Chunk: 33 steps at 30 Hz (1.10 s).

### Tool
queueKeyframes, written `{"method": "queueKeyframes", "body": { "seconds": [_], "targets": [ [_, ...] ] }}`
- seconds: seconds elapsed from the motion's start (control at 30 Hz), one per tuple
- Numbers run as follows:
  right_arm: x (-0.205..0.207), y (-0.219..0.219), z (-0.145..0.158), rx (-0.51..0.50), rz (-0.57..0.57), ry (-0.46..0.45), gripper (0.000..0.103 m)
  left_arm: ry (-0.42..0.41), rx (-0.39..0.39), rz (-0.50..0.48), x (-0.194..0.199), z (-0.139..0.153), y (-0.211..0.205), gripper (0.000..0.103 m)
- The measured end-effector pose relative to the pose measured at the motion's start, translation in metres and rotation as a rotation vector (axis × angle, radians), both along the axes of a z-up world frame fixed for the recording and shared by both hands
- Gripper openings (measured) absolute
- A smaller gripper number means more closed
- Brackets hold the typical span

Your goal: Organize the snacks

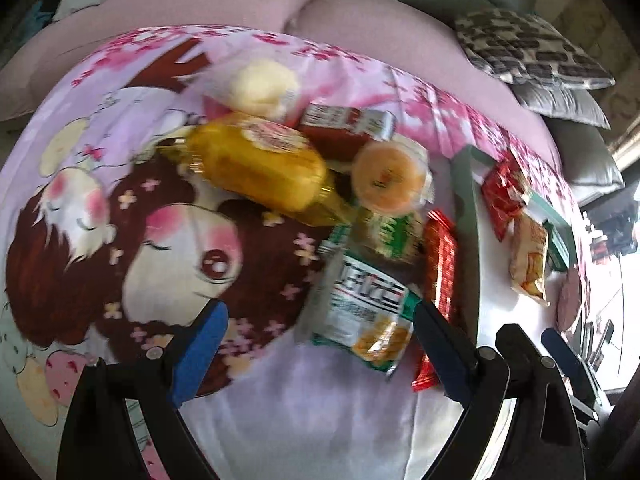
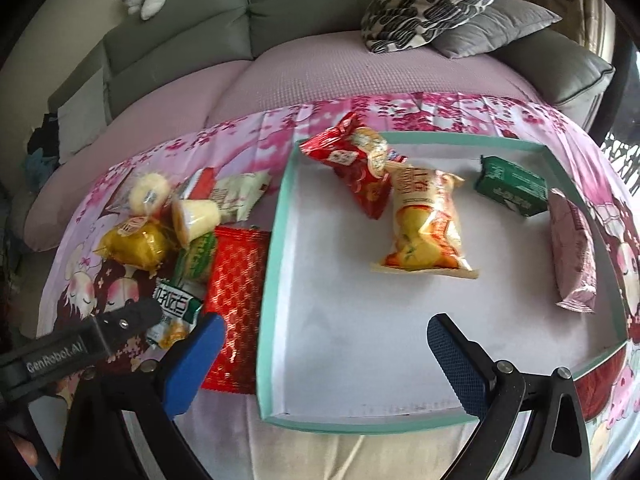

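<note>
Left gripper (image 1: 316, 332) spread wide, empty, over green-white packet (image 1: 366, 320) at near edge of unsorted pile, likely next pick. Right gripper (image 2: 320, 356) wide, empty, over tray (image 2: 276, 224). 4 snacks in tray; rest heaped on table beside it.

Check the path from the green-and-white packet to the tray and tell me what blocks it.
The red foil packet lies flat between the green-and-white packet and the tray, right against the tray's left wall. That raised wall also has to be cleared. The left claw is open by the packet, with nothing between.
</note>
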State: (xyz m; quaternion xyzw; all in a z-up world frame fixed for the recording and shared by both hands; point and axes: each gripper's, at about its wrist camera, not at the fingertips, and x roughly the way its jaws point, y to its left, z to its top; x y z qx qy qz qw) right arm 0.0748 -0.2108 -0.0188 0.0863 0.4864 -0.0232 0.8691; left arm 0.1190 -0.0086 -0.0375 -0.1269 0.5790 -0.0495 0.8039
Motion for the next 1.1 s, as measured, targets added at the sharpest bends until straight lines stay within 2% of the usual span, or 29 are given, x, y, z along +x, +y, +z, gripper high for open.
{"method": "queueKeyframes", "body": {
  "seconds": [0.17, 0.37, 0.7, 0.93, 1.03, 1.1],
  "targets": [
    [0.0, -0.01, -0.002, 0.007, -0.031, 0.013, 0.102, 0.031, 0.028, -0.045, 0.006, -0.01, -0.018, 0.093],
    [0.001, -0.01, -0.004, 0.008, -0.033, 0.023, 0.102, 0.049, 0.051, -0.052, 0.011, -0.016, -0.027, 0.093],
    [0.001, -0.011, -0.005, 0.009, -0.029, 0.027, 0.102, 0.085, 0.047, 0.128, 0.012, -0.022, 0.013, 0.09],
    [0.001, 0.003, 0.0, -0.002, 0.027, -0.003, 0.101, 0.08, 0.029, 0.179, 0.014, -0.02, 0.026, 0.067],
    [0.001, 0.014, 0.002, -0.007, 0.068, -0.02, 0.093, 0.077, 0.033, 0.176, 0.014, -0.021, 0.023, 0.067],
    [0.001, 0.022, 0.003, -0.006, 0.098, -0.029, 0.091, 0.081, 0.023, 0.183, 0.015, -0.022, 0.024, 0.067]
  ]
}}
